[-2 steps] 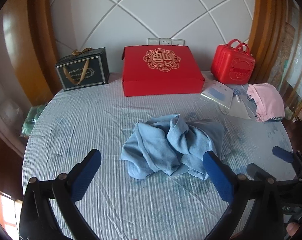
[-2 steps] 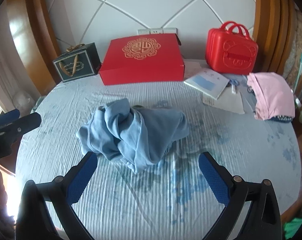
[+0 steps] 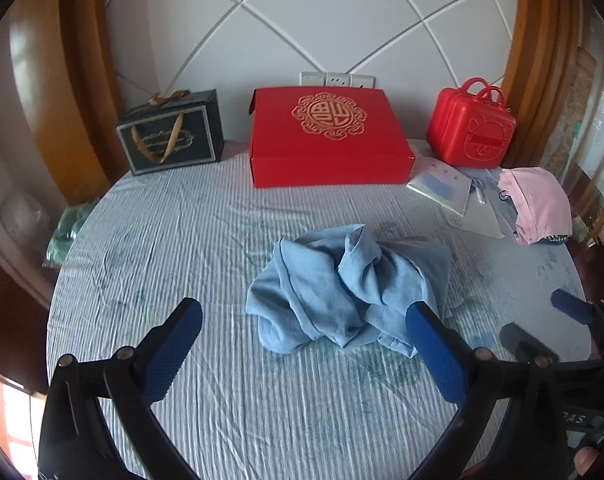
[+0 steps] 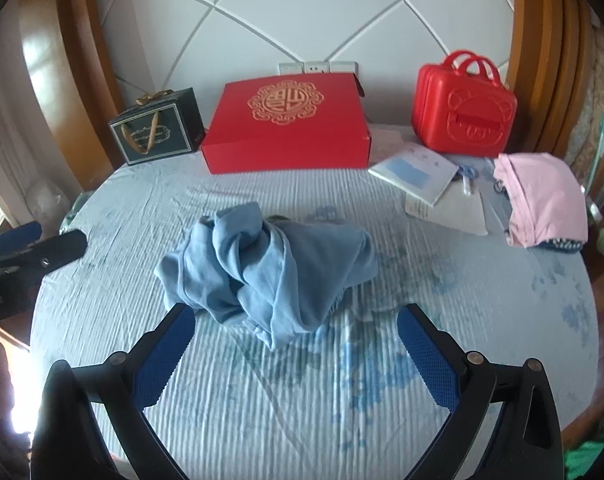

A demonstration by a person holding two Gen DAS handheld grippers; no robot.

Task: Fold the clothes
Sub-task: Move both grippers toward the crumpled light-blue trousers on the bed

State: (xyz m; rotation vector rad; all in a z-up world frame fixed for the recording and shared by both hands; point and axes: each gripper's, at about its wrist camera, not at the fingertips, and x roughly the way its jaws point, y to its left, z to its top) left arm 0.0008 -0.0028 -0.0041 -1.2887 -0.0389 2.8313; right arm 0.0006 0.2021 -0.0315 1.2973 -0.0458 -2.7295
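Note:
A crumpled light blue garment (image 3: 341, 292) lies in a heap in the middle of the round table; it also shows in the right wrist view (image 4: 270, 268). My left gripper (image 3: 302, 320) is open and empty, just in front of the heap, its right fingertip close to the cloth's near edge. My right gripper (image 4: 296, 320) is open and empty, also just in front of the heap. The right gripper shows at the right edge of the left wrist view (image 3: 541, 324). A folded pink garment (image 3: 537, 208) lies at the table's far right, also in the right wrist view (image 4: 541, 200).
The table carries a pale blue striped cloth (image 4: 302, 400). At the back stand a dark gift bag (image 3: 170, 134), a flat red box (image 3: 325, 136) and a small red case (image 3: 471, 128). Papers and a booklet (image 4: 417, 172) lie beside the pink garment.

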